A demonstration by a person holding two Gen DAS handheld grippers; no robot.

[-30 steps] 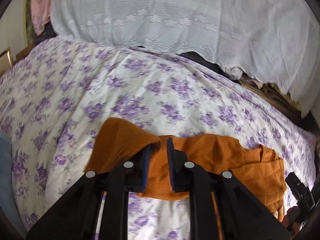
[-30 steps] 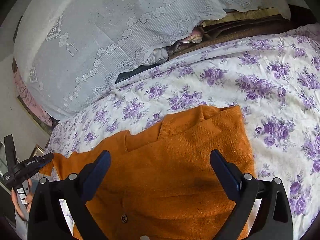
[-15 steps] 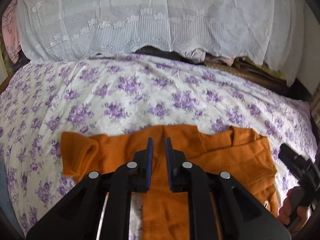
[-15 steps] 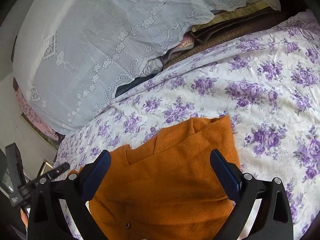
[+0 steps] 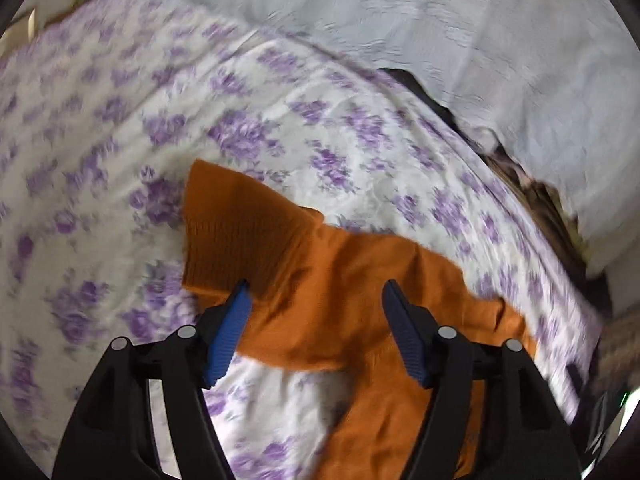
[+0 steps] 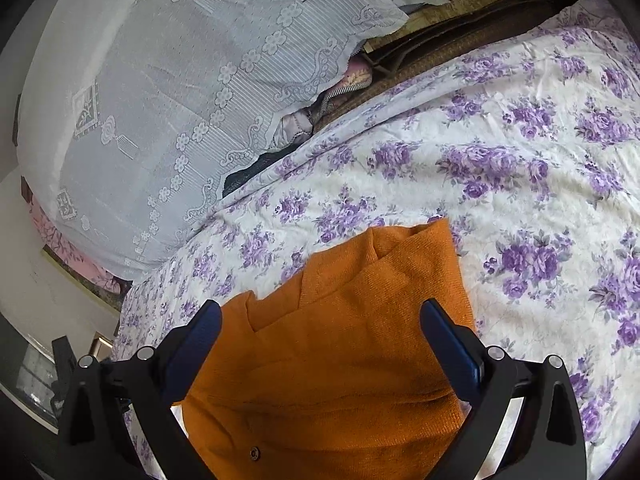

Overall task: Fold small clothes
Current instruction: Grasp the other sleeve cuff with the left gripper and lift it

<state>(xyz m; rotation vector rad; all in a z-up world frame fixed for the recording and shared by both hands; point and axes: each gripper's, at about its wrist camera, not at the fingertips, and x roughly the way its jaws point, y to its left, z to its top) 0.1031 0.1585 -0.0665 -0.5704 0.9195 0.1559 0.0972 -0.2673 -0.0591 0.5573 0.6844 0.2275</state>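
An orange knit cardigan point(image 5: 332, 280) lies on the purple-flowered bed sheet point(image 5: 120, 160). In the left wrist view its sleeve point(image 5: 236, 236) lies spread out to the left. My left gripper point(image 5: 316, 300) is open just above the cloth near the sleeve's base and holds nothing. In the right wrist view the cardigan point(image 6: 352, 340) lies with its right side folded over and a button showing near the bottom. My right gripper point(image 6: 320, 316) is open above it and empty.
A white lace cover point(image 6: 192, 80) over a pile rises at the back of the bed, also showing in the left wrist view point(image 5: 440, 40). Dark and striped clothes point(image 6: 320, 108) stick out beneath it. The sheet point(image 6: 520, 160) stretches flat to the right.
My left gripper was shut on the orange sleeve and has opened, leaving the sleeve on the bed. The left view has swung and blurred. The right gripper has stayed open and drifted slightly back.
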